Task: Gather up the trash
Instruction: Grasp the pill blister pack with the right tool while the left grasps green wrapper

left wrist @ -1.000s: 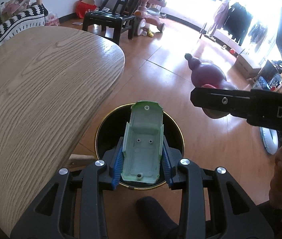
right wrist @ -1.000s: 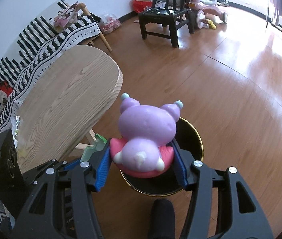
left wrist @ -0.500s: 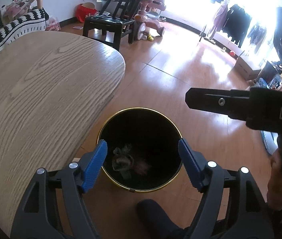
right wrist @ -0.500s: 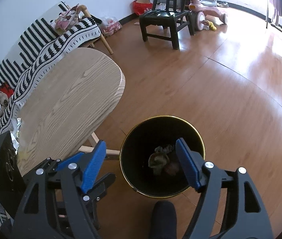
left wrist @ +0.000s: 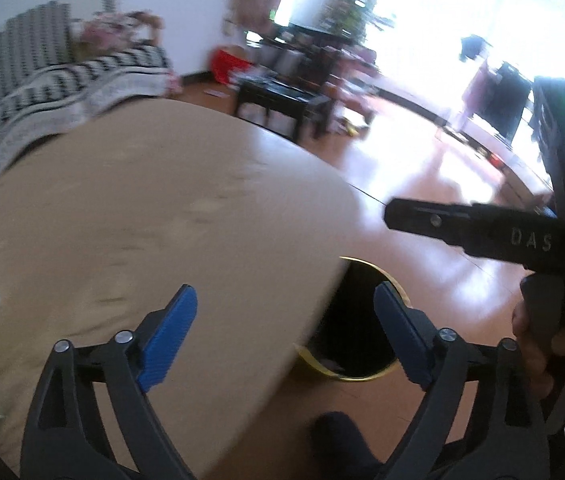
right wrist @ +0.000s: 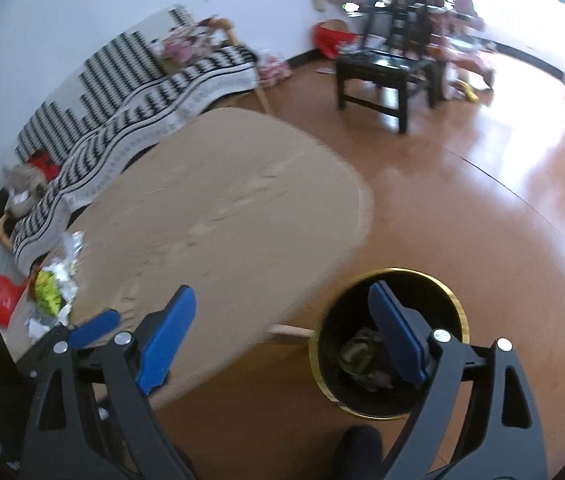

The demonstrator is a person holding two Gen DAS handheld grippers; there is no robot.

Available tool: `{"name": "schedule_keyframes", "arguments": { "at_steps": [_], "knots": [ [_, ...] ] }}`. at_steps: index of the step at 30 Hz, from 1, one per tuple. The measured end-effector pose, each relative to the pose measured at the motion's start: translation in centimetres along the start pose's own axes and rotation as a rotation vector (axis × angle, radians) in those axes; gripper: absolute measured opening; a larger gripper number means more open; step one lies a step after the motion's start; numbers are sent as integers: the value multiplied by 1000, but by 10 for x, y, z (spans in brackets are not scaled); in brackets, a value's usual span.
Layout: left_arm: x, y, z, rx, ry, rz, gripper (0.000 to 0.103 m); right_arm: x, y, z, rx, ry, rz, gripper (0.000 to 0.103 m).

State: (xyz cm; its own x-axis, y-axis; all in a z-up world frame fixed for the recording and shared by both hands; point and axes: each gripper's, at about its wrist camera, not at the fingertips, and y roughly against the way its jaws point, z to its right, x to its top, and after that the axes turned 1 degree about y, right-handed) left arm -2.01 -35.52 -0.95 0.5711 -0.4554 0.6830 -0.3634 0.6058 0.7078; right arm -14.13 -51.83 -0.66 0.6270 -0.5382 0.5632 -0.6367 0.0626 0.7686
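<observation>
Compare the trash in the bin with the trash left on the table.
The trash in the bin is a dark, dull clump lying at the bottom; the trash on the table is a bright pile of white and yellow-green wrappers. The bin clump sits below floor-side rim level, the table pile lies at the table's left edge. Both are crumpled; blur hides finer detail.

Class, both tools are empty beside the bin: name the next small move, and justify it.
Probably swing the open left hand-held gripper leftward toward the crinkled white-and-green wrappers at the light wooden table's far-left edge; the black gold-rimmed bin already holds trash.
</observation>
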Motion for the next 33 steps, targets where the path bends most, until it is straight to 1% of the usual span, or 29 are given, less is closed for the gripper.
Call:
{"name": "schedule_keyframes", "arguments": {
  "at_steps": [2, 4, 6, 10, 11, 12, 14, 15, 18, 20, 23, 28, 30, 31, 33],
  "knots": [
    [-4, 20, -33, 58, 50, 21, 90, 2, -8, -28, 30, 33, -11, 85],
    [-10, 40, -66, 117, 101, 35, 90, 2, -18, -67, 65, 83, -23, 85],
    [-19, 61, -101, 196, 145, 47, 91, 3, -27, -101, 99, 126, -36, 85],
    [-39, 96, -155, 311, 203, 63, 91, -2, -50, -177, 182, 203, -66, 85],
    [-45, 106, -168, 332, 223, 65, 91, -4, -55, -190, 196, 217, -72, 85],
    [-51, 113, -180, 349, 244, 66, 91, -8, -62, -213, 221, 243, -83, 85],
    [-62, 127, -205, 383, 287, 66, 91, -16, -70, -241, 243, 282, -96, 85],
    [-70, 135, -219, 402, 313, 64, 91, -22, -77, -261, 258, 316, -105, 85],
    [-87, 147, -245, 416, 373, 57, 91, -35, -88, -295, 286, 380, -120, 85],
    [-98, 148, -262, 405, 425, 38, 91, -41, -96, -312, 304, 404, -131, 85],
    [-110, 142, -277, 382, 491, 14, 91, -46, -111, -334, 353, 411, -166, 85],
    [-114, 120, -290, 333, 589, -9, 91, -51, -127, -356, 383, 410, -198, 85],
    [-114, 114, -294, 324, 617, 1, 91, -51, -133, -359, 396, 397, -216, 85],
    [-115, 111, -295, 311, 633, 11, 91, -50, -136, -359, 395, 392, -221, 85],
    [-111, 107, -298, 312, 646, 34, 91, -48, -143, -361, 389, 378, -227, 85]
  ]
}}
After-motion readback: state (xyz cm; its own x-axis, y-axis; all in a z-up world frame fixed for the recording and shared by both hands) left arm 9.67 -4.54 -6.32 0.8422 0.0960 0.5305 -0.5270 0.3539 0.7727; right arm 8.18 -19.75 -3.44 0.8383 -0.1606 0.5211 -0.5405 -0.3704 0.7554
